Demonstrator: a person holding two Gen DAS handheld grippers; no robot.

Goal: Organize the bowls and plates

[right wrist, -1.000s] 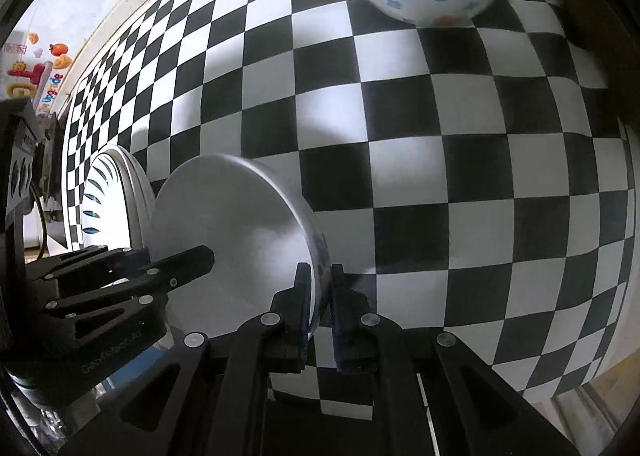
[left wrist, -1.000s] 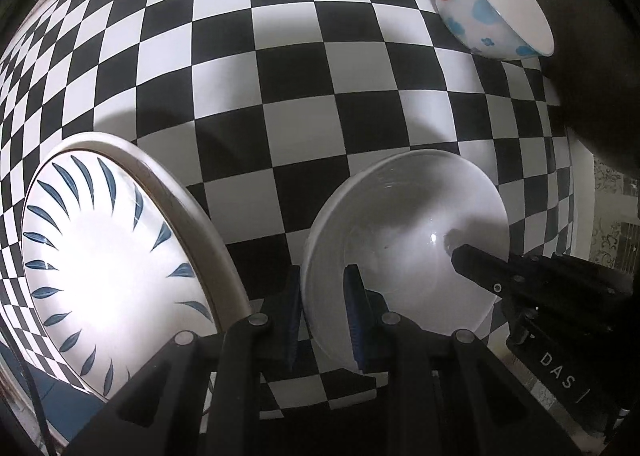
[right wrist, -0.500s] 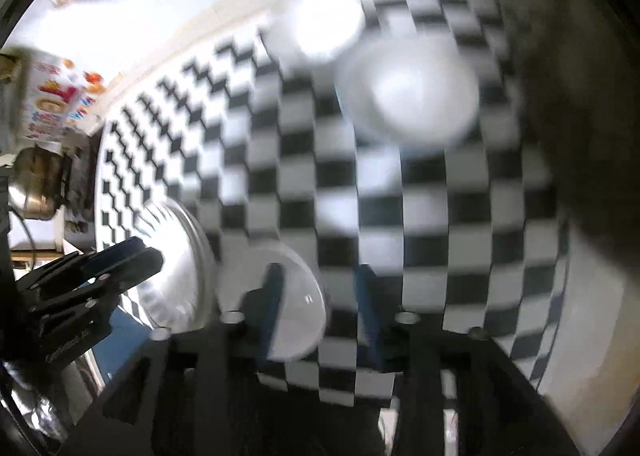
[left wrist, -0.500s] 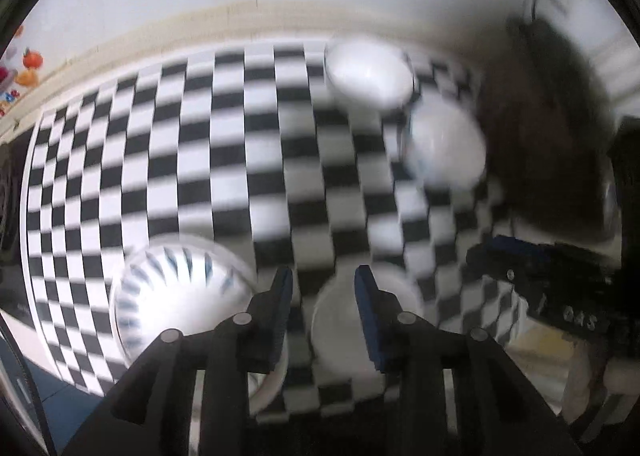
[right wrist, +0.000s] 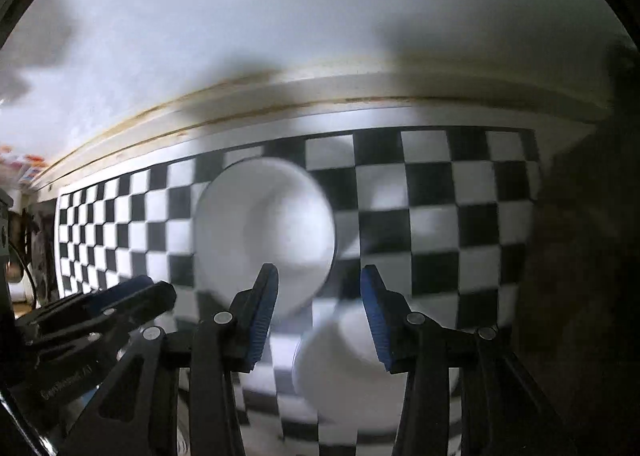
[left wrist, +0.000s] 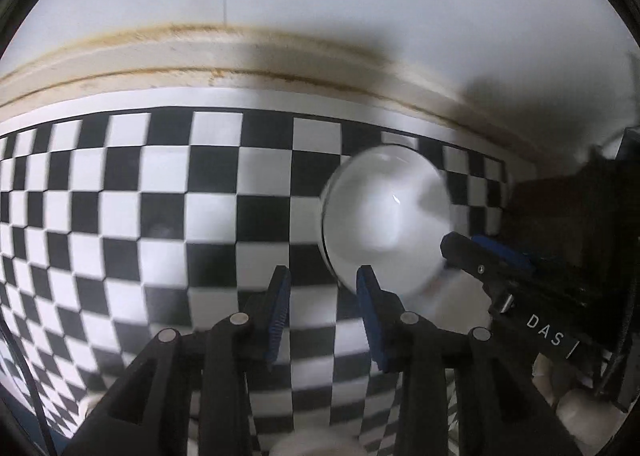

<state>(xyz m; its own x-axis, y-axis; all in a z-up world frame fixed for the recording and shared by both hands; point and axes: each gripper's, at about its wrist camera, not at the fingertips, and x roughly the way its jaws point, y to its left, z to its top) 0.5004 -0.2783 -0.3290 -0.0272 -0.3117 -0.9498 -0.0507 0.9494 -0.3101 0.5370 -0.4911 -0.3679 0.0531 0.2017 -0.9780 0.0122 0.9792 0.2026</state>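
Left gripper (left wrist: pixel 322 298) is spread and empty; the white bowl (left wrist: pixel 386 218) sits on the checkered cloth (left wrist: pixel 120 216) at its 1 o'clock. Right gripper (right wrist: pixel 318 302) is released too, the bowl at its 11 o'clock.

Left gripper (left wrist: pixel 322 300) points forward and slightly downward, its two blue-padded fingers (left wrist: pixel 280 304) spread apart with nothing between them. Right gripper (right wrist: pixel 318 306) is likewise parted and holds nothing. Each gripper appears at the side of the other's view, close alongside.
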